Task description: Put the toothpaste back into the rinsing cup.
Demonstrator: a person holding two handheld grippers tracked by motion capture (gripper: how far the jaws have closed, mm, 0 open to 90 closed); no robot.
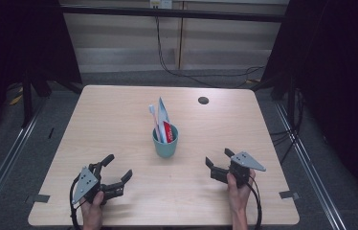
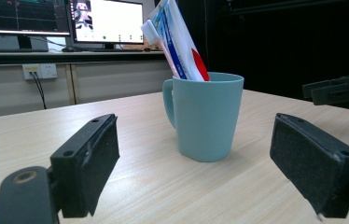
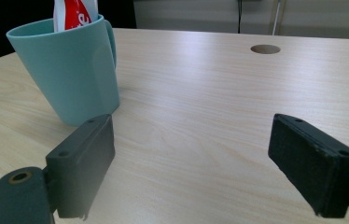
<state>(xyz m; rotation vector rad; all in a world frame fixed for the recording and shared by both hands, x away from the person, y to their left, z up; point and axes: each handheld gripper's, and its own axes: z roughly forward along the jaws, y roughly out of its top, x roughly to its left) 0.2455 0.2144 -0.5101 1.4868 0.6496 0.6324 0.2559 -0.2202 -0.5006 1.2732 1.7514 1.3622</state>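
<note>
**Both grippers spread, mug untouched at centre**

We see a teal mug (image 1: 165, 142) standing upright near the middle of the surface (image 1: 119, 120), with a toothbrush (image 1: 152, 112) and a toothpaste tube (image 1: 167, 130) leaning inside it. Our left gripper (image 1: 115, 170) rests near the front left, its fingers (image 2: 88, 163) spread wide and holding nothing; the right gripper (image 1: 219, 160) sits front right, likewise released. Both are well apart from the mug.

We judge the mug rigid, smooth-walled and fairly light, so it may slip under a weak pinch; the wall or rim looks the safest hold. The tube is soft and would dent, while the brush is thin, stiff and best taken on its handle. Pulling either out could tip the mug.
</note>
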